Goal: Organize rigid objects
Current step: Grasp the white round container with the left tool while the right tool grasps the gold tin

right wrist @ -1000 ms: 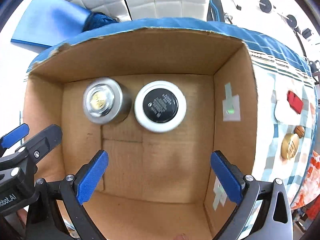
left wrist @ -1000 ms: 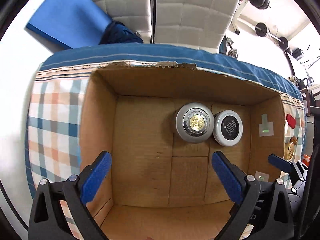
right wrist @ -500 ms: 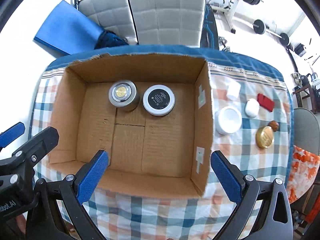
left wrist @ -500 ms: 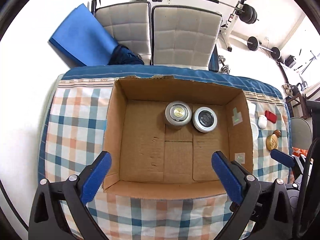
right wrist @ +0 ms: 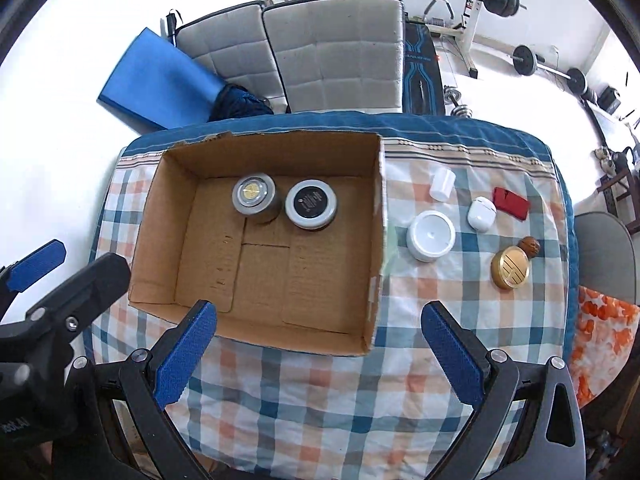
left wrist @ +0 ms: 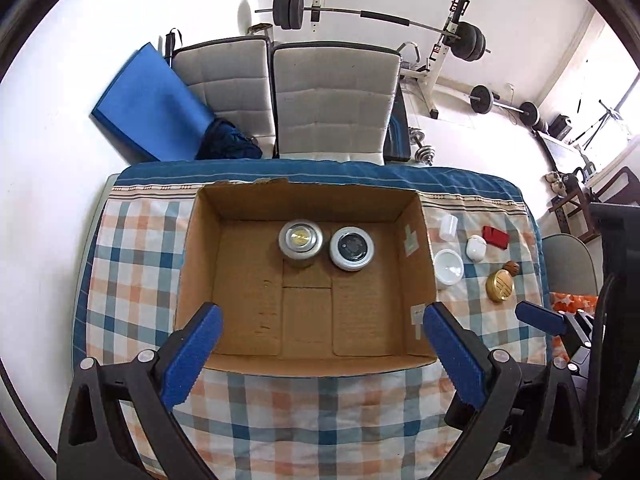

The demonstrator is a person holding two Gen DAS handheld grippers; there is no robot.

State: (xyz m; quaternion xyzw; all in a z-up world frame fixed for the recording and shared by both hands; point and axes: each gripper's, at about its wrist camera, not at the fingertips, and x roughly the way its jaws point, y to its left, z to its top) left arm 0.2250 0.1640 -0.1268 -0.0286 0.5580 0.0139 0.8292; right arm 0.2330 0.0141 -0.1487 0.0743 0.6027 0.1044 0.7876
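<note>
An open cardboard box (left wrist: pixel 200 264) (right wrist: pixel 376 240) stands on a checked tablecloth. Inside at the back sit a silver jar with a gold top (left wrist: pixel 300 239) (right wrist: pixel 254 197) and a white jar with a black lid (left wrist: pixel 352 248) (right wrist: pixel 311 204), side by side. To the box's right lie a white jar (right wrist: pixel 431 235), a small white cup (right wrist: pixel 442 183), a white earbud case (right wrist: pixel 481 213), a red item (right wrist: pixel 511 202), a gold round tin (right wrist: pixel 510 267) and a small brown ball (right wrist: pixel 529 246). My left gripper (left wrist: pixel 320 356) and right gripper (right wrist: pixel 320 352) are open, empty, high above the box's near edge.
The table (left wrist: pixel 132 272) stands against two grey padded chairs (left wrist: pixel 332 100). A blue mat (left wrist: pixel 148 100) leans at the back left. Barbells and a weight rack (left wrist: pixel 440 40) stand behind. An orange patterned cloth (right wrist: pixel 600 332) lies off the table's right side.
Both grippers have pulled up and back out of the box; the whole box and table now show. Both stay open. The two jars stay in place.
</note>
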